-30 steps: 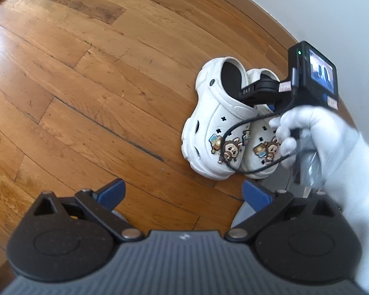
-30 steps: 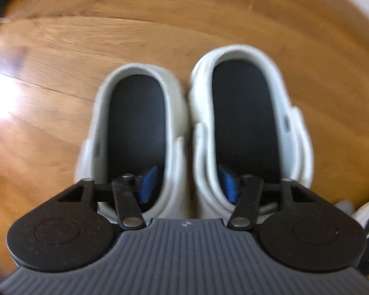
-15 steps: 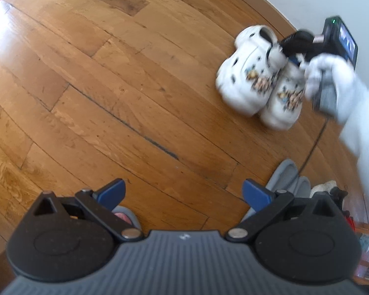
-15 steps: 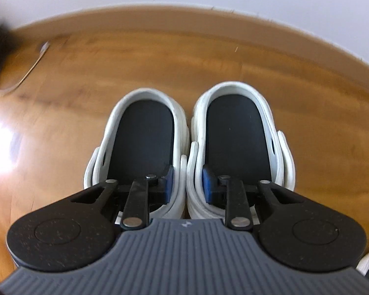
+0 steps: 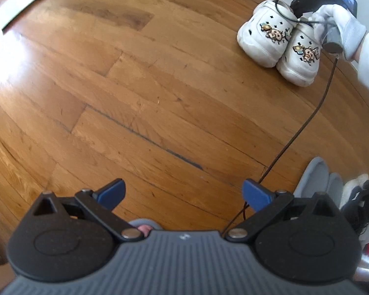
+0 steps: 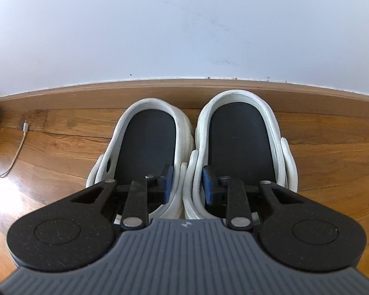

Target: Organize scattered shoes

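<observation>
Against the wall's baseboard [image 6: 184, 84], the right gripper [image 6: 186, 180] clamps both clogs [image 6: 194, 152] by their touching inner walls, heels at the floor's edge. Left gripper [image 5: 182, 194] hangs spread, empty. Risk: thin foam walls slipping free, splaying the pair.

Hand-held gripper [image 6: 185, 183] pinching white clogs' [image 6: 243, 132] inner walls, by baseboard [image 6: 86, 92]

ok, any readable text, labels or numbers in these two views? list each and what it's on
None readable.
Small white emblem on the grey ribbed left gripper body: a mark, not letters.
Cartoon charms on the white foam clogs: pictures only.
Lit screen on the black right gripper, seen from the left wrist: too small.
</observation>
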The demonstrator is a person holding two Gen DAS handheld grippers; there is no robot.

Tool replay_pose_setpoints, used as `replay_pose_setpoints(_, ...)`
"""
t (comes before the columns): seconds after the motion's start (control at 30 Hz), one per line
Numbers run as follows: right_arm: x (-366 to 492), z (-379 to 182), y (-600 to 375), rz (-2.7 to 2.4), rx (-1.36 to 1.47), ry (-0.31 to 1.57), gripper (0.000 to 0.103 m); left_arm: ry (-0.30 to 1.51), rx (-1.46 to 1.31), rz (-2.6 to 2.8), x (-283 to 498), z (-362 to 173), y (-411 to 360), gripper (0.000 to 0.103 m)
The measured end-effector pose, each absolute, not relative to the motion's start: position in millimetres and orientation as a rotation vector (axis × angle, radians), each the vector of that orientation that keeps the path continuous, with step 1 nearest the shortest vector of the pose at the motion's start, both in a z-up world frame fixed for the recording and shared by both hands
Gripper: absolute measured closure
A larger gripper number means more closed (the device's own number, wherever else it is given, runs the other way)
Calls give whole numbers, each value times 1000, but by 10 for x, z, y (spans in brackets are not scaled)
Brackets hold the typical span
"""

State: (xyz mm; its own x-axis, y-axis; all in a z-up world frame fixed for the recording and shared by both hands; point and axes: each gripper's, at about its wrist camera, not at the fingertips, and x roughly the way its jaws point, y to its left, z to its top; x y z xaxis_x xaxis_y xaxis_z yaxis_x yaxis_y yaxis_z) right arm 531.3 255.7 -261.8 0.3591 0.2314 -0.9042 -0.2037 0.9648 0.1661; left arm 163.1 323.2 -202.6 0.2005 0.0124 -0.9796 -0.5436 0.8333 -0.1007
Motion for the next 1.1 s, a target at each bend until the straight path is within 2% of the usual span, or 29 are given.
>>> replay_pose_setpoints(0.03,5278,-2570,2517,293,34,1169,76,1322,-476,409,1640,-2023,3225,0)
replay_pose_setpoints(0.17,5138,-2378,2357,342,61,1161,53,1315,-483,386,1650,-2024,3205,0)
replay_pose_setpoints(0.4,4770,-2006,1973,437,110,1165,45,1275,-505,337,1602,-1954,3125,0)
replay_pose_setpoints(0.57,3981,-1716,1170,479,56,1268,39,1267,-497,274,1550,-1914,2982,0)
replay_pose_setpoints(0.7,3433,-1949,539,392,-71,1390,39,1271,-480,240,1511,-1908,2907,0)
replay_pose_setpoints(0.87,2827,-2624,-75,275,-87,1637,40,1281,-485,201,1526,-1921,2864,0)
replay_pose_setpoints(1.03,2566,-3092,-158,231,-135,1740,45,1300,-488,189,1539,-1976,2878,0)
replay_pose_setpoints(1.07,2540,-3175,-166,220,-128,1764,61,1307,-495,191,1539,-1997,2892,0)
replay_pose_setpoints(1.1,2513,-3258,-175,209,-122,1788,85,1313,-500,193,1541,-2016,2902,0)
